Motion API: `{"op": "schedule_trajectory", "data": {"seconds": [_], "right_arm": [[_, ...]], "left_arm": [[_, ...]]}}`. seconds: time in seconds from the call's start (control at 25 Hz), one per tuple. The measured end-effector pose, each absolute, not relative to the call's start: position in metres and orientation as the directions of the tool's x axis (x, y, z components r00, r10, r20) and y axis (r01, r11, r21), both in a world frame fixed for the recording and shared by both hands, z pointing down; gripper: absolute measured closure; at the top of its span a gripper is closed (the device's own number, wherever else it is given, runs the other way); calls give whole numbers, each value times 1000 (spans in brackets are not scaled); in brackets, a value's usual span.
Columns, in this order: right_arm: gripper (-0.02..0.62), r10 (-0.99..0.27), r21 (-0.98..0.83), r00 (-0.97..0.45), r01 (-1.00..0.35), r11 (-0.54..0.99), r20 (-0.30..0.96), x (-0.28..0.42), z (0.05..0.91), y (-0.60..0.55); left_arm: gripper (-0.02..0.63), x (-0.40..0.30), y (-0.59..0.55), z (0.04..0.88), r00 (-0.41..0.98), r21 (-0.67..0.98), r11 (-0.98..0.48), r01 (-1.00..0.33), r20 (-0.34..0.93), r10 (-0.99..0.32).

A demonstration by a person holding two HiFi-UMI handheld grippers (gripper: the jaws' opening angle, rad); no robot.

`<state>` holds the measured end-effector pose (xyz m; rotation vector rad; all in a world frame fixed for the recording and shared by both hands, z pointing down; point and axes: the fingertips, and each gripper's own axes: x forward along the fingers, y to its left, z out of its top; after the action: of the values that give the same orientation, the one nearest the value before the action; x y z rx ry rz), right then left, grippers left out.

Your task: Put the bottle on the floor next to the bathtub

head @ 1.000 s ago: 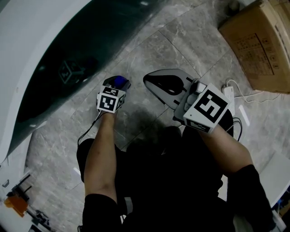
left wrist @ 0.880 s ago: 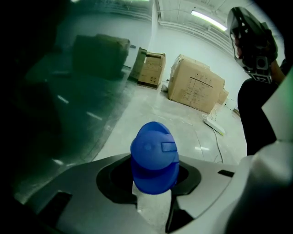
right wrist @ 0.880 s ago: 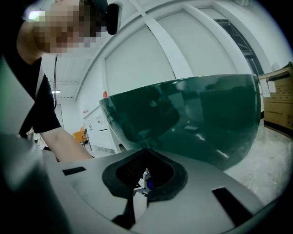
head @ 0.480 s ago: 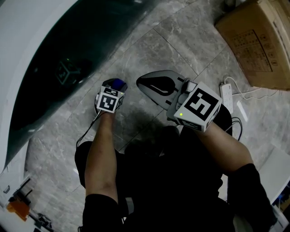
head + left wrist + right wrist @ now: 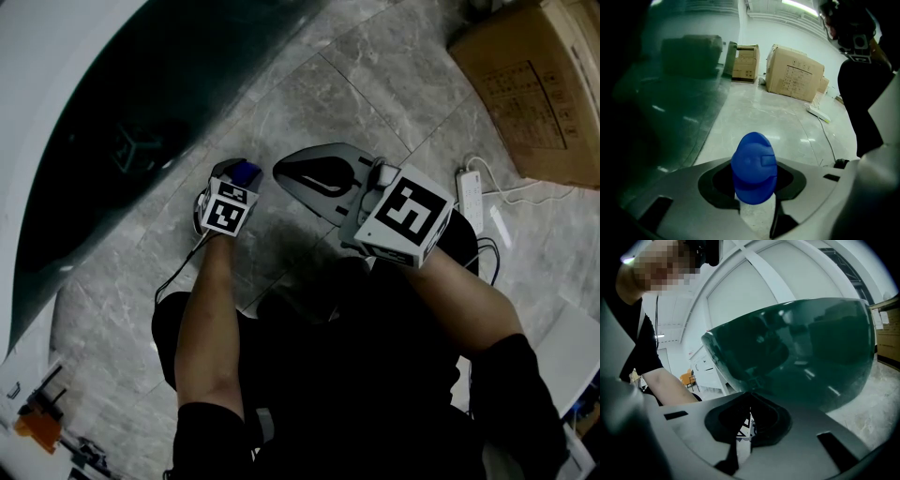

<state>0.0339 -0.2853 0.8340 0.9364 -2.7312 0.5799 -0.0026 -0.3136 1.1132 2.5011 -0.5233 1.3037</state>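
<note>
The bottle shows only as a blue cap, low over the grey stone floor beside the dark green bathtub. In the left gripper view the cap stands in the hollow between the jaws, with the bathtub wall on the left. My left gripper is closed round the bottle and its jaws are opening slightly. My right gripper hovers just right of the bottle, shut and empty. In the right gripper view the jaws meet with only a thin slit, facing the bathtub.
A cardboard box stands at the far right, with a white power strip and cables on the floor near it. More boxes sit further along the floor. An orange object lies at the bottom left.
The right gripper has drifted a little to the left, closer to the bottle. The left gripper and the bottle have stayed nearly in place.
</note>
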Motion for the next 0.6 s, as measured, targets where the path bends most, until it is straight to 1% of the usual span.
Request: {"op": "schedule_trajectory", "data": {"seconds": [0.2,0.32,0.4,0.6], "right_arm": [[568,-524,-317,-795,-604,731,306,30,837,-283],[568,-503,-344,-798,-599,723,331,27,841,-282],[568,-503,-346,-801,-596,725,325,22,838,-284],[568,-484,-338,-821,-568,751,303,6,827,-287]], "left_arm": [[413,-1,-316,1091,563,65,-889,-454,794,-230],[402,-4,-310,1077,578,74,-888,-454,782,-231],[395,-6,-306,1066,597,80,-894,-440,770,-224],[393,-14,-311,1021,670,98,-885,-455,692,-267]]}}
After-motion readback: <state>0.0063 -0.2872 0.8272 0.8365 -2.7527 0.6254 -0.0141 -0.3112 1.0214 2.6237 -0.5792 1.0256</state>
